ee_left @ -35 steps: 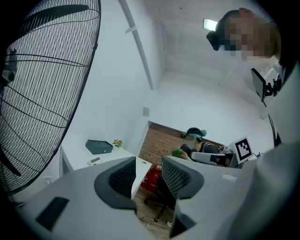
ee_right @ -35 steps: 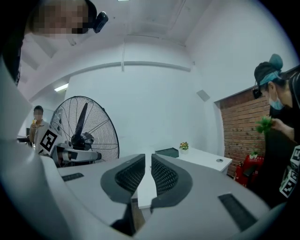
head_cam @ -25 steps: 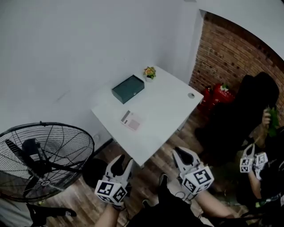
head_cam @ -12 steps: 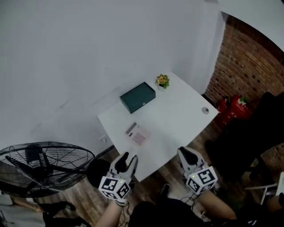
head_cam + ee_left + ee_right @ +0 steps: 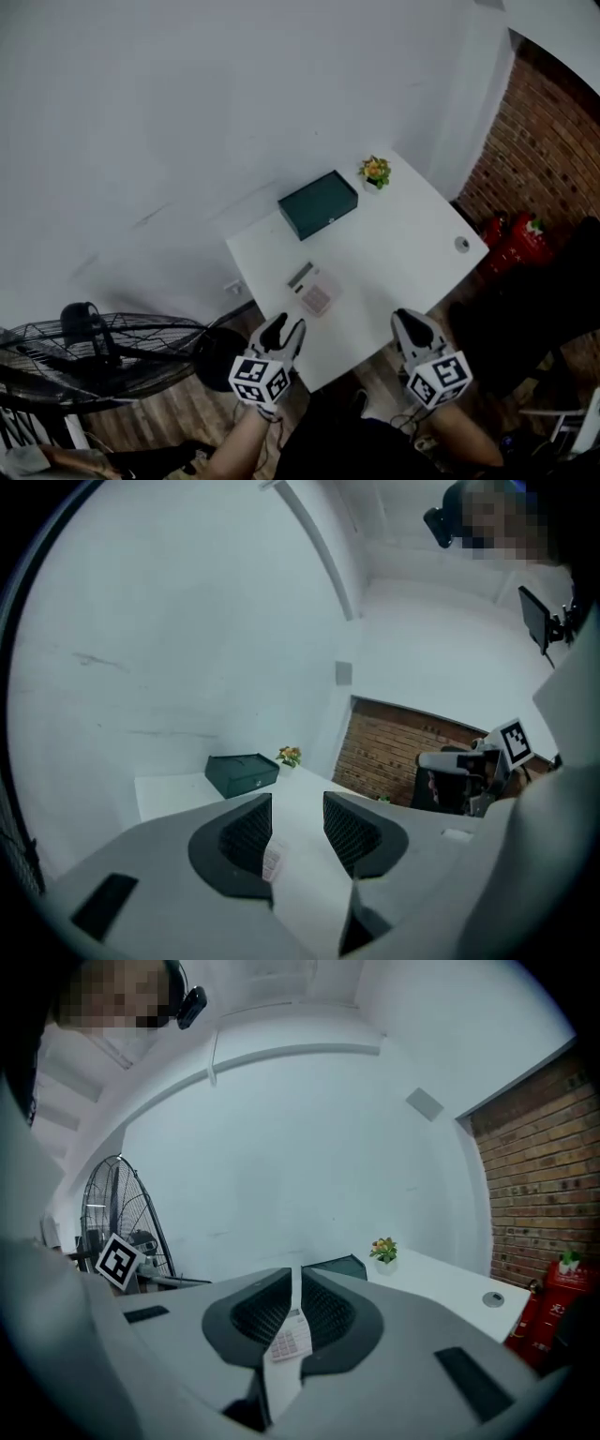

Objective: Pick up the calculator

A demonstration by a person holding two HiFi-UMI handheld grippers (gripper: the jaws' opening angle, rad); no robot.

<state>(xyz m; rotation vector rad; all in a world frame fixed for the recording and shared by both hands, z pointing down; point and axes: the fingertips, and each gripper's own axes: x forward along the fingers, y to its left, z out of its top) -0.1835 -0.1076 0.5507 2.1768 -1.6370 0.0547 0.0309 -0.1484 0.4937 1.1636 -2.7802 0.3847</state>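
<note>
At far left in the head view, a black wire-caged fan stands on the wood floor beside the white desk. Next comes the left claw, hanging over the desk's near edge; its own view shows its jaws well apart with nothing between them. Just beyond it, near the front of the desk, lies the calculator, flat and untouched, with pale pink keys and a dark display strip; it shows small through the gap of the left claw. Farther back sits a dark green box, and a small potted plant to its right. Then the right claw, just off the near edge, its jaws only a narrow slit apart and gripping nothing. Red extinguishers stand against the brick wall at right.
</note>
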